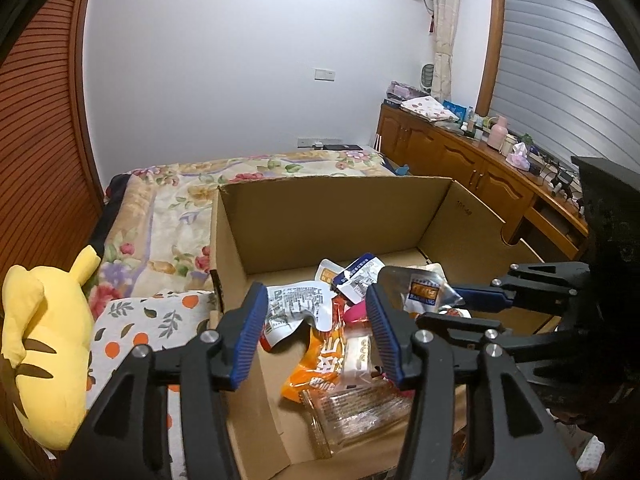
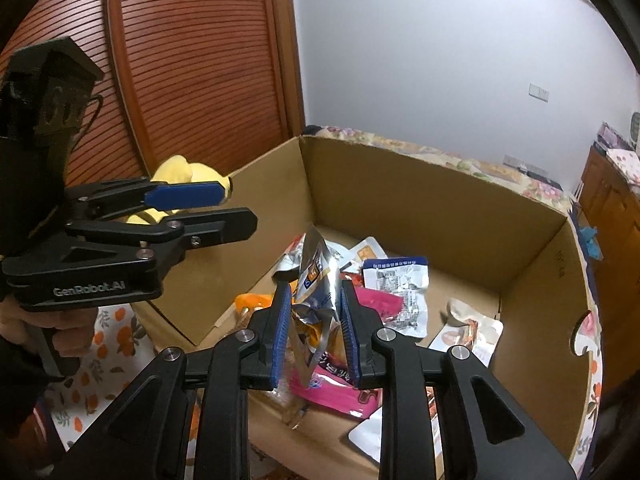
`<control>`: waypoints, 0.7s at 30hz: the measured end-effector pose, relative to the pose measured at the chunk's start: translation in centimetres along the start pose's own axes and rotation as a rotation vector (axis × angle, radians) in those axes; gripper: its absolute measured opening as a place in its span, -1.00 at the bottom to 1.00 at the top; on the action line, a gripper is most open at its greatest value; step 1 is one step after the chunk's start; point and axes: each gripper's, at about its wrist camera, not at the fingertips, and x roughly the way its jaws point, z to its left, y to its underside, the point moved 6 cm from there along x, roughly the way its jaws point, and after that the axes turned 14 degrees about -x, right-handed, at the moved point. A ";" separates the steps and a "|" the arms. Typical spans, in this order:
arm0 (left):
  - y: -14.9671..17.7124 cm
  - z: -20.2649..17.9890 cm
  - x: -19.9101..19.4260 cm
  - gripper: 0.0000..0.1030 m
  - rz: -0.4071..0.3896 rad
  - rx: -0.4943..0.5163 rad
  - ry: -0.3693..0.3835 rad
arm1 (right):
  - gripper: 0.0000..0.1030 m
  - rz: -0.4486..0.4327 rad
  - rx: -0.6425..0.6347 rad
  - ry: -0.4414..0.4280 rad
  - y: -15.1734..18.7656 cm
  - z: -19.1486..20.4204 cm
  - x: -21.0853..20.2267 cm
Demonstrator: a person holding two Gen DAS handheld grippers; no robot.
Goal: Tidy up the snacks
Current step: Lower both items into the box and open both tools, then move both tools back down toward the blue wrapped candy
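The open brown cardboard box (image 2: 420,200) sits on a bed with a floral-patterned bedspread (image 1: 168,200), and it serves as the reference for everything else. The right gripper (image 2: 314,328), above the near part of the box, is clenched on a crinkled silver foil snack pouch with a blue-and-orange label (image 2: 314,276); the pouch stands upright between the blue ribbed pads (image 2: 282,328), raised above the loose packets on the box floor. The left gripper (image 1: 316,340) hangs over the box's near left wall with its jaws spread wide and nothing between them. On the box floor lie an orange snack packet (image 1: 316,368), a clear plastic-wrapped packet (image 1: 360,412) nearest the front wall, a bright pink packet (image 2: 332,392), a white packet with a blue top edge and printed text (image 2: 400,292) toward the middle, and a pale packet (image 2: 468,332) near the right wall. Outside the box, beyond its left wall, lies a yellow plush toy (image 1: 44,352) on a cloth printed with oranges and leaves (image 1: 144,328).
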 end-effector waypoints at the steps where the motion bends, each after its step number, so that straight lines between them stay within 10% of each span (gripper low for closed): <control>1: 0.0 0.0 0.0 -0.01 -0.001 0.001 -0.001 | -0.54 0.005 0.000 -0.001 -0.2 0.2 0.4; 21: 1.9 -2.9 -4.5 0.38 -0.031 0.018 0.016 | -0.29 -0.043 0.042 0.076 0.8 -0.3 -6.3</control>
